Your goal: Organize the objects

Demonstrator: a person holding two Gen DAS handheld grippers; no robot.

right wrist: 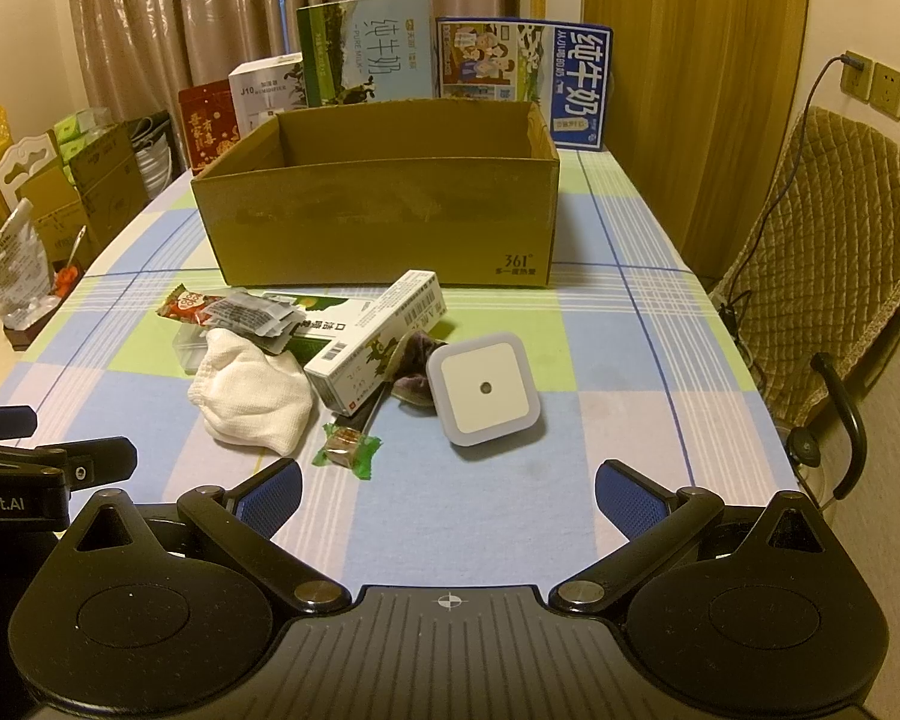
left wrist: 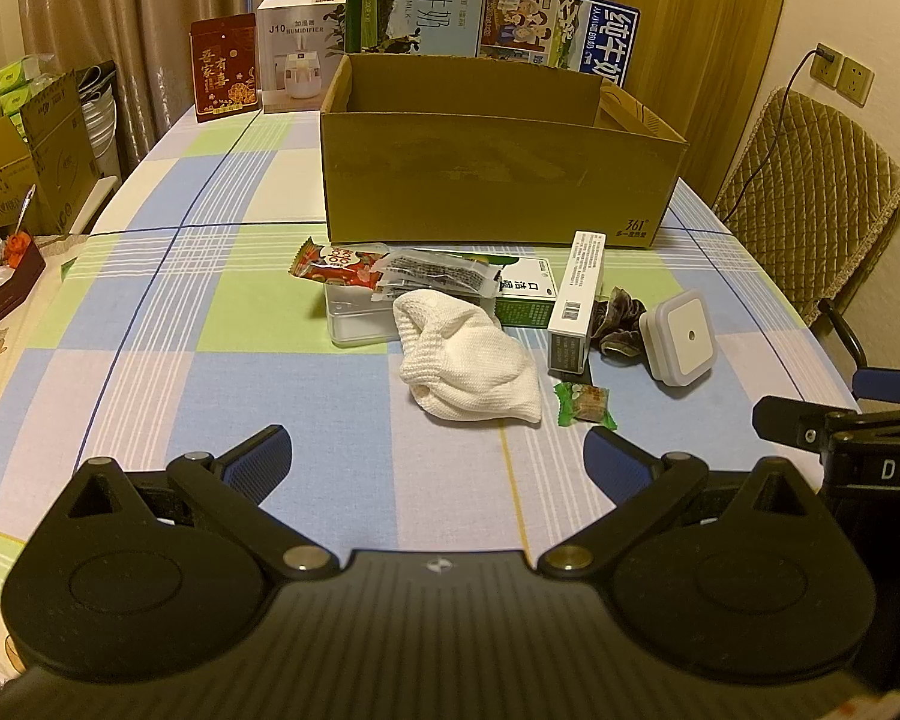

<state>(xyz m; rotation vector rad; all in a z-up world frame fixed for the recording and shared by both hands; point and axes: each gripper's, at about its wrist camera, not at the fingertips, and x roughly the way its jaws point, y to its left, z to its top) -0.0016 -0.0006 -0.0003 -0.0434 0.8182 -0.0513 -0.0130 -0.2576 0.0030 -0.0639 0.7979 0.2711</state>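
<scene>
Left wrist view: left gripper (left wrist: 435, 456) and right gripper (right wrist: 448, 489), both with jaws spread and empty, hover over the checked tablecloth (left wrist: 150, 312). The cardboard box (left wrist: 498, 180) shows no contents. White sock (left wrist: 462, 360), night light (right wrist: 484, 387), wrapped candy (right wrist: 345, 450) and carton (right wrist: 378, 339) lie clustered before it: sorting appears unstarted.

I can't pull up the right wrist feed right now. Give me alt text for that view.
The open right gripper hovers over a checked tablecloth, facing a square white night light, a green-wrapped candy, a white knitted cloth and a long white carton. Behind them stands an open brown cardboard box; the left gripper shows at the left edge.
</scene>
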